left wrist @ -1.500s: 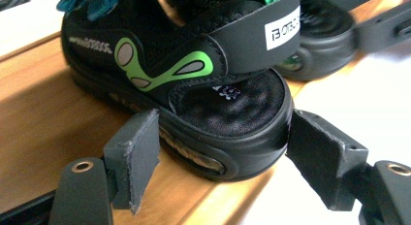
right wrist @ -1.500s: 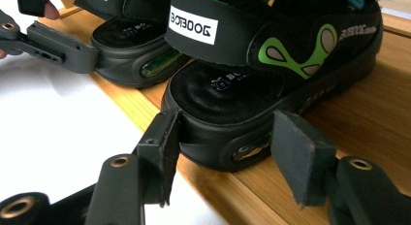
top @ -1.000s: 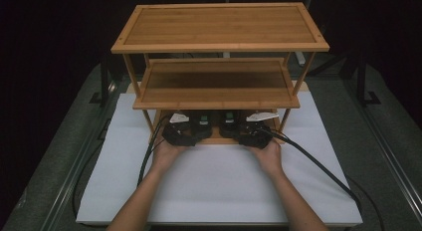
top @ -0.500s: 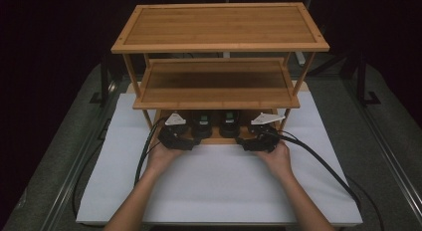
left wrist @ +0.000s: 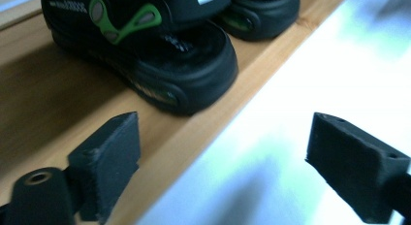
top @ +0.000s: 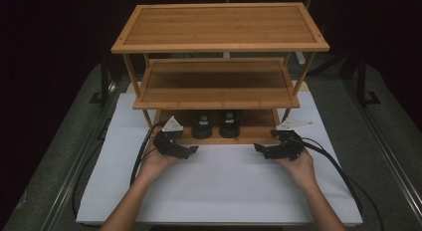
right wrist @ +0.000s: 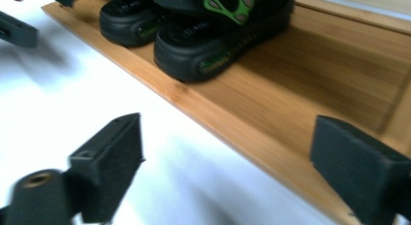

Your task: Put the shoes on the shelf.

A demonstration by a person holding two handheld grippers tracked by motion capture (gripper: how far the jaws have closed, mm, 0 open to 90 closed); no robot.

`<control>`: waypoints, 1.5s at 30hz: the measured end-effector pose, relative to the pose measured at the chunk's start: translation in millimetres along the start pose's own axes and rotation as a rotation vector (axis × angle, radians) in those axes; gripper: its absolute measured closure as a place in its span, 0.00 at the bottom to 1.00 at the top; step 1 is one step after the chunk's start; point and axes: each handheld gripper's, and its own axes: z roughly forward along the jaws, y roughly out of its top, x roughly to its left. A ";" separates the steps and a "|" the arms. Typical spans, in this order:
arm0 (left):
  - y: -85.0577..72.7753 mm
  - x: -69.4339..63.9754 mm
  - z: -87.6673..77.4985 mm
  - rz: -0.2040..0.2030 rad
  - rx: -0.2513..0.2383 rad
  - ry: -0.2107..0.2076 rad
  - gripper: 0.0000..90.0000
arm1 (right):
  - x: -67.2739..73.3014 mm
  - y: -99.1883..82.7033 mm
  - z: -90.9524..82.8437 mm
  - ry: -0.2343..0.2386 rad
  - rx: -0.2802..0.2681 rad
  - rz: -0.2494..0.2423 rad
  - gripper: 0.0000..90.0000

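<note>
Two black sandals with green trim stand side by side on the bottom board of a three-tier bamboo rack. My left gripper rests low over the white mat, left of the pair and just in front of the board, open and empty. My right gripper mirrors it on the right, also open and empty. In the left gripper view the nearer sandal lies beyond the wide jaws of my left gripper. In the right gripper view the toe of the sandal lies ahead of my right gripper.
The rack's middle shelf and top shelf are bare. A white mat covers the table under the rack. Cables trail from both grippers toward the near edge. Dark stands flank the table.
Both hands have drawn apart and back from the sandals: the left gripper went left, the right gripper went right. The sandals stay put on the bottom board.
</note>
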 end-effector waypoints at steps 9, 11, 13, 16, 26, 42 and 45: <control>-14.9 -0.8 -28.9 -0.005 0.001 0.017 0.01 | -16.5 -27.7 -34.3 -0.034 -0.032 0.050 0.01; -20.1 -0.1 -35.1 -0.005 0.004 0.024 0.01 | -18.8 -32.9 -40.3 -0.044 -0.034 0.060 0.01; -26.5 0.1 -42.6 -0.014 -0.007 0.033 0.01 | -20.8 -39.6 -47.4 -0.055 -0.037 0.060 0.01; -35.2 0.7 -52.6 -0.023 -0.007 0.044 0.01 | -22.1 -47.9 -55.0 -0.065 -0.039 0.065 0.01; -64.3 -0.7 -79.7 -0.039 -0.005 0.080 0.01 | -21.8 -69.6 -73.6 -0.104 -0.012 0.067 0.01; -115.3 -8.6 -111.7 -0.067 0.045 0.134 0.01 | -20.0 -80.7 -77.2 -0.133 0.061 0.045 0.01; -122.2 -8.6 -116.5 -0.070 0.042 0.149 0.01 | -19.8 -82.8 -77.7 -0.132 0.065 0.050 0.01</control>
